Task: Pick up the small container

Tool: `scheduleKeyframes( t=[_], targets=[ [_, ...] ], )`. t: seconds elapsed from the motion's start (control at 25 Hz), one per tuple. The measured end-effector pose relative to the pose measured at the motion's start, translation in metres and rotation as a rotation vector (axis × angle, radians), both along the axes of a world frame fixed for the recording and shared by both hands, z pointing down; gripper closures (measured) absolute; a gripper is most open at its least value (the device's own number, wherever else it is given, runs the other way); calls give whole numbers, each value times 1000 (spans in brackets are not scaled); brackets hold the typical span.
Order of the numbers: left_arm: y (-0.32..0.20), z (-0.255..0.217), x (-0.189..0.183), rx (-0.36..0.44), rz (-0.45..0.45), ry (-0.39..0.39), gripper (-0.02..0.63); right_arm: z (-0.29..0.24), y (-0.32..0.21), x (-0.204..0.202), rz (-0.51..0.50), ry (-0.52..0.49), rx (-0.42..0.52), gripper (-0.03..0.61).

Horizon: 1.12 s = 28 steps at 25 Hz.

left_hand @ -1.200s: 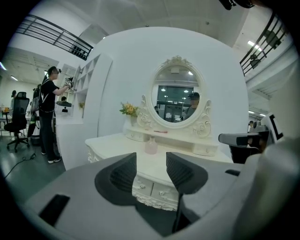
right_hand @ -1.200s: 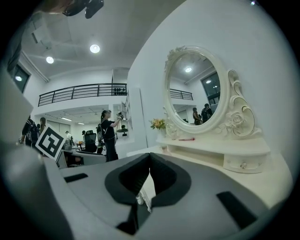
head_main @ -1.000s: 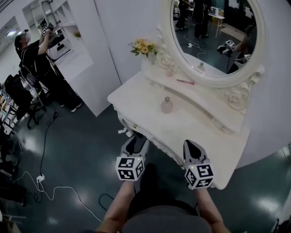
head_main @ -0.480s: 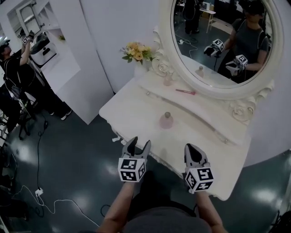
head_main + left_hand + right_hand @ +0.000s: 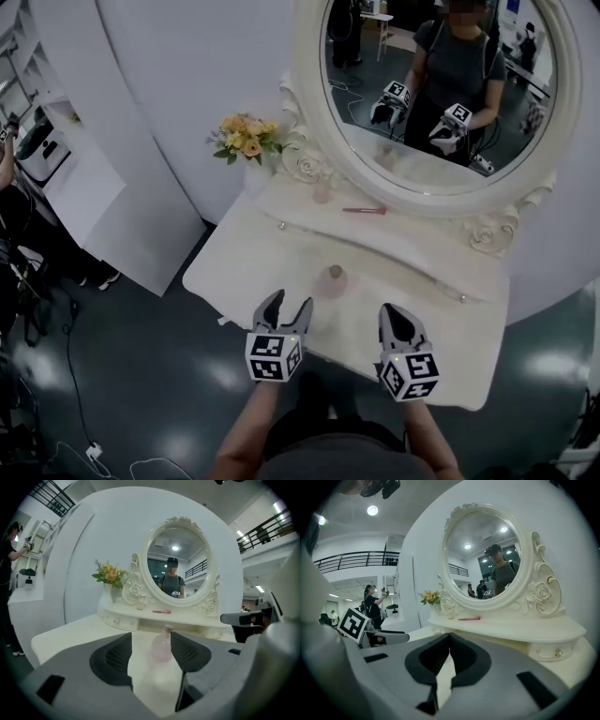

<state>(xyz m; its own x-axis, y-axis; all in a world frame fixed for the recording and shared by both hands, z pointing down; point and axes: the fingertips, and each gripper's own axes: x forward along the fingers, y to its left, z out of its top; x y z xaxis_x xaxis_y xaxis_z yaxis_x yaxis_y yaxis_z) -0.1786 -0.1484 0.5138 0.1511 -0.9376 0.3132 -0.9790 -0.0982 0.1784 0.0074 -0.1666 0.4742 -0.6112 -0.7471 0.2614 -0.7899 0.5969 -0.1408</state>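
Left gripper view: left tongs (image 5: 151, 641), just opened wide and empty, face the small container (image 5: 161, 648); advance squarely before closing; right tongs (image 5: 450, 637) pressed together.

Small pink container (image 5: 332, 280) stands upright (stoppered) on white dresser (image 5: 248, 272).

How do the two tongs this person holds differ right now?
The left tongs stand open, having just been opening; the right tongs are shut. The left tongs frame the pink bottle without touching it; the right tongs hold nothing. Both hover at the front edge of the dressing table.
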Motion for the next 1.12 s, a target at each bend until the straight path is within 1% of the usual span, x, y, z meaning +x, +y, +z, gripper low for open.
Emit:
scheduleKeyframes(
  t=[0.24, 0.44, 0.68, 1.12],
  targets=[
    [-34, 4, 12, -4, 122, -19, 367, -1, -11, 11, 121, -3, 3, 574],
    [-50, 8, 26, -7, 216, -32, 362, 2, -12, 24, 207, -2, -9, 574],
    [-63, 15, 34, -26, 269, -58, 347, 2, -18, 27, 261, -19, -13, 574],
    [-76, 26, 57, -60, 347, -68, 345, 6, -19, 45, 330, -33, -32, 574]
  ],
)
